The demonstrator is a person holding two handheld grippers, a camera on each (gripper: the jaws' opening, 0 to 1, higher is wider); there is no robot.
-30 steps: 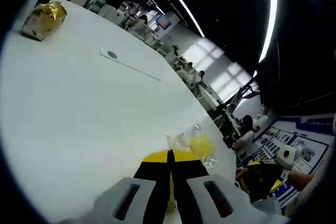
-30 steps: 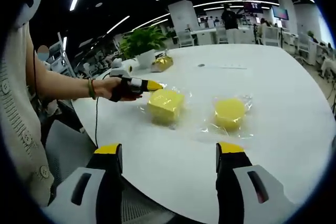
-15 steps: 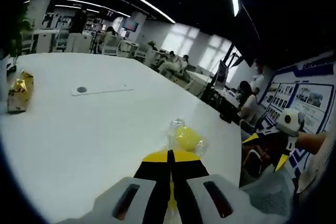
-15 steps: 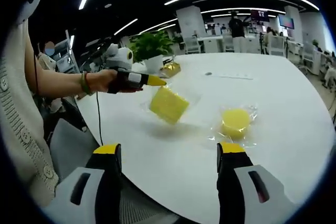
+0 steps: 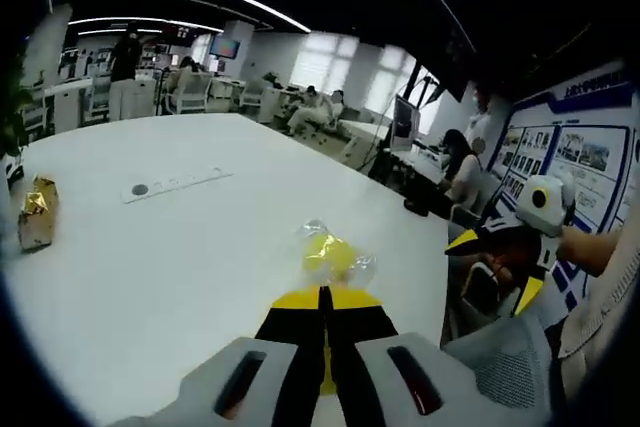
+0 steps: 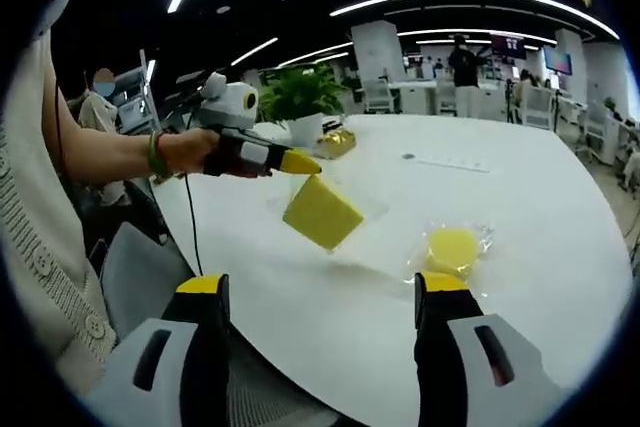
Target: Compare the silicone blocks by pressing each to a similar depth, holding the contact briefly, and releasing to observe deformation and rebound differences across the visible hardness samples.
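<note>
Now, line by line:
Left gripper (image 6: 300,161): fingers together, pinched on the wrapper of the square yellow block (image 6: 322,212); in the left gripper view the fingers (image 5: 324,332) are closed with a sliver of yellow between them.
Square yellow block: hanging tilted in the air above the white worktop (image 6: 520,197), a corner pointing down; half a second ago it hung lower, and a second ago it rested on the worktop.
Round yellow block (image 6: 452,248): lies in its clear wrapper on the worktop, near the edge closest to the right gripper; place unchanged.
Right gripper (image 6: 320,297): fingers wide apart, holding nothing, raised off the near edge of the worktop, as before; it also shows in the left gripper view (image 5: 505,252).
Gold-wrapped packet (image 5: 36,212): on the worktop, well apart from both blocks; beside a potted plant (image 6: 305,97) at the far edge.
Flat white strip (image 5: 177,183): on the worktop beyond the round block.
</note>
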